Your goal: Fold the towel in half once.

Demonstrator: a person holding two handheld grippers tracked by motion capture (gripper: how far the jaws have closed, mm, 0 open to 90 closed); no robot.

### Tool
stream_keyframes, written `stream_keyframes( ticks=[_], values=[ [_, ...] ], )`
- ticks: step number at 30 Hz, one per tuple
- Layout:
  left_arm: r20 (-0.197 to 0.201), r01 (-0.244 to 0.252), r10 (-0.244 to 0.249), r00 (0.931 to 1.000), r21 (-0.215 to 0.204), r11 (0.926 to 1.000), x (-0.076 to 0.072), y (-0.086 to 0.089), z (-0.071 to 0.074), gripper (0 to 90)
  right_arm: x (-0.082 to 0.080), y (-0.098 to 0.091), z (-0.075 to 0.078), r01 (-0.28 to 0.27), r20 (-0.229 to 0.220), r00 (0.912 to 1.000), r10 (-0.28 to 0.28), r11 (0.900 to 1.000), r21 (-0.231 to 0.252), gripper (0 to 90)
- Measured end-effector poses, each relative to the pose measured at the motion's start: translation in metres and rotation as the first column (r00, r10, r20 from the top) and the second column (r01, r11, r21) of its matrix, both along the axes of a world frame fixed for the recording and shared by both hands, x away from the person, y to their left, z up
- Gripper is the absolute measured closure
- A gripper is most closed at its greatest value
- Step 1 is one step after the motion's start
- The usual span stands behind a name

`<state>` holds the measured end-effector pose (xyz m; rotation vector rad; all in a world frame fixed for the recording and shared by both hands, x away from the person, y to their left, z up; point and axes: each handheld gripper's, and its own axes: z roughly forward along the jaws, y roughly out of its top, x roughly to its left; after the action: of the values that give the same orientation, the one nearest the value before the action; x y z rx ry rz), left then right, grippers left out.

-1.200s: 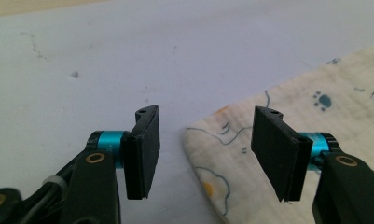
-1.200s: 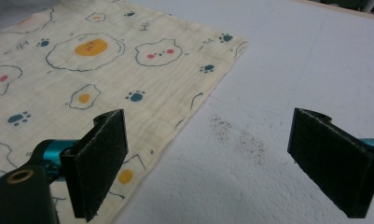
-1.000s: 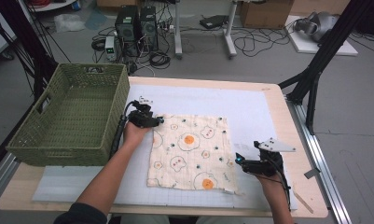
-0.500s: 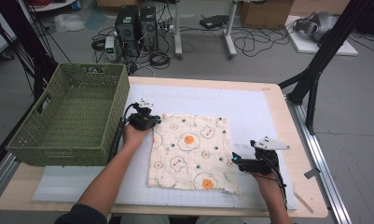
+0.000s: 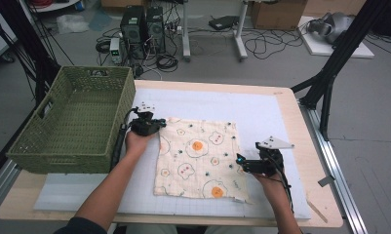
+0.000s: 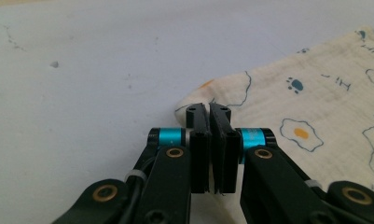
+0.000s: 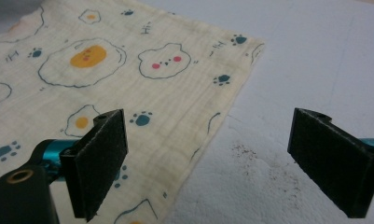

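- The left gripper (image 6: 209,109) has just closed — its jaws now pinch the cloth (image 5: 198,156) at its far-left corner, which puckers up between the pads.
- The right gripper (image 7: 212,163) has edged in toward the cloth's right edge; its jaws are spread wide, straddling that edge, nothing held.
- To my eye one corner is secured, and the right-side grasp comes next — likely for a fold or a lift.
- Count: one cloth, flat on the white mat (image 5: 261,109); one green basket (image 5: 76,122) beside it at the left; two grippers.

Crinkled matt cotton cloth (image 5: 198,158), woven wicker basket (image 5: 68,122), matt white mat (image 5: 261,112)
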<state>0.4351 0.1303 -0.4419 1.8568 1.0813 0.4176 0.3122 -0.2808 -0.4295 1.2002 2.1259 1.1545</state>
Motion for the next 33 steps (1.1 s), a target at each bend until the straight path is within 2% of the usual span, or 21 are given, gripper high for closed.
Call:
stream_keyframes(
  ticks=[3, 7, 13, 20, 25, 28, 29, 31, 33],
  values=[
    [0.016, -0.012, 0.013, 0.9998, -0.014, 0.9998, -0.002, 0.003, 0.005, 86.3, 0.010, 0.003, 0.001, 0.005, -0.016, 0.9999, -0.005, 0.9999, -0.014, 11.3],
    [0.016, -0.018, 0.018, 0.9997, -0.020, 0.9997, -0.003, 0.007, 0.008, 86.3, 0.032, 0.005, 0.007, 0.020, -0.030, 0.9993, -0.021, 0.9990, -0.039, 11.2],
    [0.011, -0.017, 0.018, 0.9998, -0.024, 0.9996, -0.002, 0.006, 0.008, 86.2, 0.064, 0.013, 0.012, 0.000, -0.069, 0.9976, -0.006, 0.9958, -0.091, 11.3],
    [0.005, -0.014, 0.014, 0.9999, -0.031, 0.9994, -0.002, 0.006, 0.007, 86.1, 0.095, 0.032, 0.003, -0.044, -0.122, 0.9921, 0.030, 0.9924, -0.115, 11.3],
    [0.005, -0.010, 0.010, 0.9999, -0.032, 0.9994, -0.002, 0.006, 0.007, 86.0, 0.113, 0.042, -0.004, -0.036, -0.156, 0.9877, 0.014, 0.9904, -0.134, 11.6],
    [0.002, -0.009, 0.009, 1.0000, -0.035, 0.9994, -0.002, 0.006, 0.007, 86.0, 0.122, 0.043, -0.009, -0.024, -0.176, 0.9843, -0.001, 0.9906, -0.135, 17.5],
    [0.003, -0.006, 0.007, 1.0000, -0.033, 0.9994, -0.002, 0.006, 0.007, 86.0, 0.124, 0.043, -0.011, -0.016, -0.173, 0.9848, -0.006, 0.9917, -0.127, 18.9],
    [0.001, -0.008, 0.008, 1.0000, -0.034, 0.9994, -0.003, 0.006, 0.007, 86.0, 0.126, 0.045, -0.012, -0.021, -0.173, 0.9850, 0.000, 0.9924, -0.121, 29.0],
    [-0.001, -0.006, 0.006, 1.0000, -0.031, 0.9995, -0.003, 0.006, 0.007, 85.9, 0.128, 0.047, -0.014, -0.006, -0.171, 0.9852, -0.015, 0.9927, -0.120, 31.3]
  ],
)
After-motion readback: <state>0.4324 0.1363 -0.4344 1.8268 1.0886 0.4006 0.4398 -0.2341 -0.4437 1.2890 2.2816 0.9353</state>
